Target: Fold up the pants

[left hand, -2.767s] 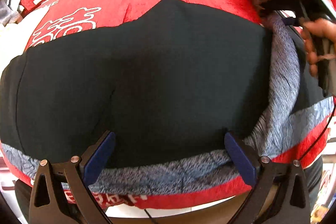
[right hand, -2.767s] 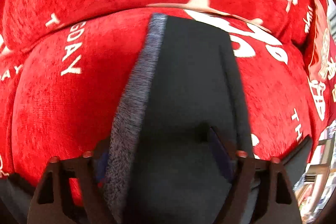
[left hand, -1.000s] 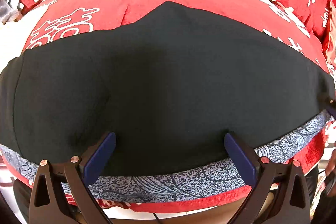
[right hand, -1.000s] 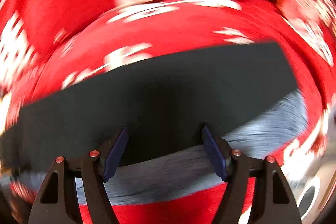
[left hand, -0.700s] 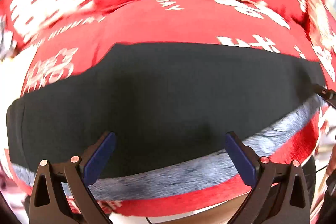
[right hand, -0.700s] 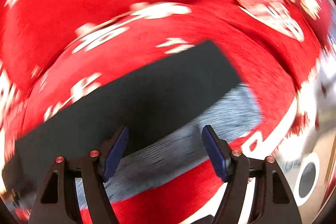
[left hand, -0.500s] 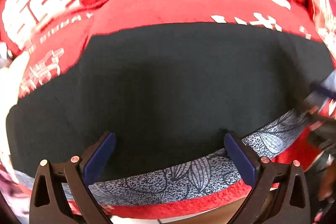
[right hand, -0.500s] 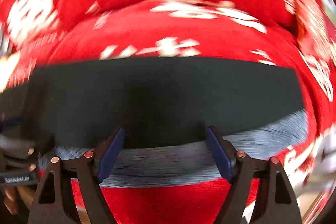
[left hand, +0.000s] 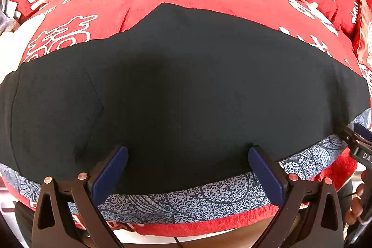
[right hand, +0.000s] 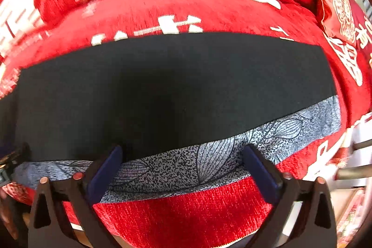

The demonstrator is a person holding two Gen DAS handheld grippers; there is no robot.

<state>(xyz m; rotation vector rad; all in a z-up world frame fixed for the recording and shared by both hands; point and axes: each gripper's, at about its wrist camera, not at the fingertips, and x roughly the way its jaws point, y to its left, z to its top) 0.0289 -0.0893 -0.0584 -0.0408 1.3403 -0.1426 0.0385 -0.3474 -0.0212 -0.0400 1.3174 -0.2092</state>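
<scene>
Item: pants [left hand: 186, 97], black, with a grey leaf-print band [left hand: 186, 199] along the lower edge. Lying flat, lengthwise across the middle of both views on a red cushion [left hand: 162, 4] with white lettering.

Left gripper [left hand: 188, 169]: bottom centre of the left wrist view, jaws spread wide above the black cloth, nothing gripped. At the far right edge of that view the other tool's tip [left hand: 353, 138] reaches the band's end.

Right gripper [right hand: 181, 166]: bottom centre of the right wrist view, jaws opening, straddling the band without pressing it; nothing held.

Step in hand, as judged: taking hold of the near edge for the next fold. Recommended handling: pinch both layers at the band, one gripper towards each end, lift evenly, and carry over to the far black edge so corners meet without wrinkling.
</scene>
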